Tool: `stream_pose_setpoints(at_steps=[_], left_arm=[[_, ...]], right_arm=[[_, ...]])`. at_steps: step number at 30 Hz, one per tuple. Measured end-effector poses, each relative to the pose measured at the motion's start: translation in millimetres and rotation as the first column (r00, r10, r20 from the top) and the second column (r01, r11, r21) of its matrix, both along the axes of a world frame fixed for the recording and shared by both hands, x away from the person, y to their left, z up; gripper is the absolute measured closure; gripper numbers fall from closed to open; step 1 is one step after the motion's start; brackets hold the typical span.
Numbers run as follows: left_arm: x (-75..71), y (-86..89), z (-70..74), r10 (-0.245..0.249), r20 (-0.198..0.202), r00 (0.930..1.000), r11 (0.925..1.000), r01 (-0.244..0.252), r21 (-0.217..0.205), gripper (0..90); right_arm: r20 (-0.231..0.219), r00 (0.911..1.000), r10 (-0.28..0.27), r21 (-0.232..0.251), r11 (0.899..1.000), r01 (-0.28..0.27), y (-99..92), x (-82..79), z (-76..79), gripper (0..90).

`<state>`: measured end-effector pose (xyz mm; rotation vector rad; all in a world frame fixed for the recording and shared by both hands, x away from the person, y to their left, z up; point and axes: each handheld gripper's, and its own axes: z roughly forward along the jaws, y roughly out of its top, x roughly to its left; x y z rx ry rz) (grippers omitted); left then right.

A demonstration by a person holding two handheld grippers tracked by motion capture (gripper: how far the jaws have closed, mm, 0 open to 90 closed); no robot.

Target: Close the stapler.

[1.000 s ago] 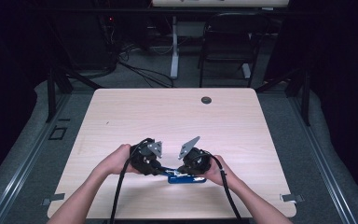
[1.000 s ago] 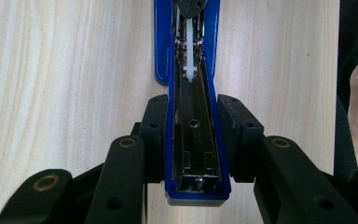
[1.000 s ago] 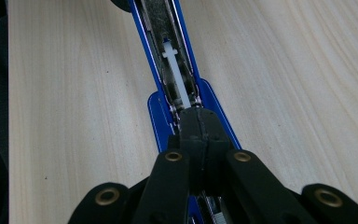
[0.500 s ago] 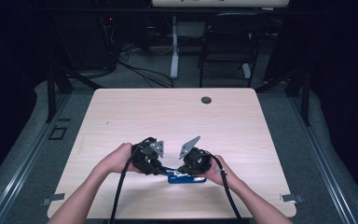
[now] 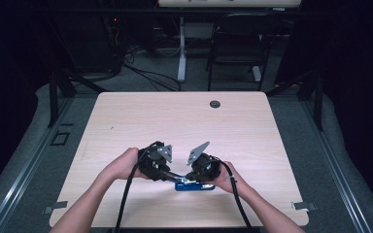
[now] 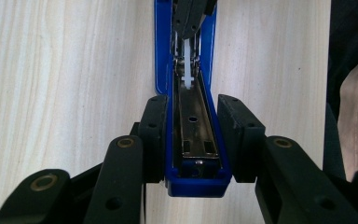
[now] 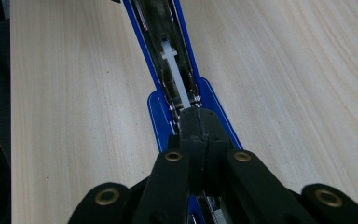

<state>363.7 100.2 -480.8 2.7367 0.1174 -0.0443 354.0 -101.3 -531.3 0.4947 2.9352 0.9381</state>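
- On the near middle of the desk (image 5: 126, 121): pale wood top, bare apart from a dark round grommet (image 5: 215, 104) at its far edge.
- Left hand-held gripper (image 6: 190, 140): jaws partly closed, pads pressing both blue side walls at one end of the stapler.
- Right hand-held gripper (image 7: 199, 135): jaws fully closed together, tips resting over the stapler's other end; whether they pinch any part cannot be told.
- Stapler (image 5: 193, 186): blue, opened, metal channel exposed, lying flat between both grippers. Judged light, rigid, smooth-sided and likely to slide; best taken across the base walls, clear of the sprung white pusher (image 7: 177, 77).
- Versus the earlier frames: nothing visibly moved.
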Motion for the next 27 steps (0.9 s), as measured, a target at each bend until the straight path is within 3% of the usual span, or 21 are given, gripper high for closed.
stream_pose_setpoints(at_steps=[4,9,19,20,22,27], left_arm=[[-0.7,-1.2,1.4,0.0,0.005,1.0,1.0,0.0,-0.007,64.3],[-0.1,-3.7,3.7,-0.003,0.006,1.0,0.9997,0.003,-0.023,64.6],[2.3,-12.7,7.1,-0.016,0.003,0.9999,0.9998,0.016,-0.014,61.3],[2.0,-12.7,6.3,-0.018,0.002,0.9998,0.9997,0.018,-0.019,60.4],[2.3,-13.5,5.2,-0.014,0.012,0.9998,0.9997,0.014,-0.02,60.5],[3.6,-13.8,3.4,-0.006,0.009,0.9999,0.998,0.006,-0.062,61.2]], right_arm=[[-0.002,1.0,0.005,0.008,1.0,-0.005,1.5,-1.7,-0.3,90.0],[0.011,0.9999,0.007,0.055,0.998,-0.008,0.7,-4.0,5.3,90.0],[0.005,1.0,-0.002,0.068,0.998,0.002,-2.0,-3.3,4.8,90.0],[0.027,0.9994,-0.02,0.051,0.998,0.019,-2.4,-3.7,5.9,90.0],[-0.004,0.9996,-0.026,0.102,0.994,0.027,-8.6,0.7,8.0,90.0],[0.002,0.9999,-0.011,0.109,0.994,0.01,-7.4,-0.7,11.4,90.0]])
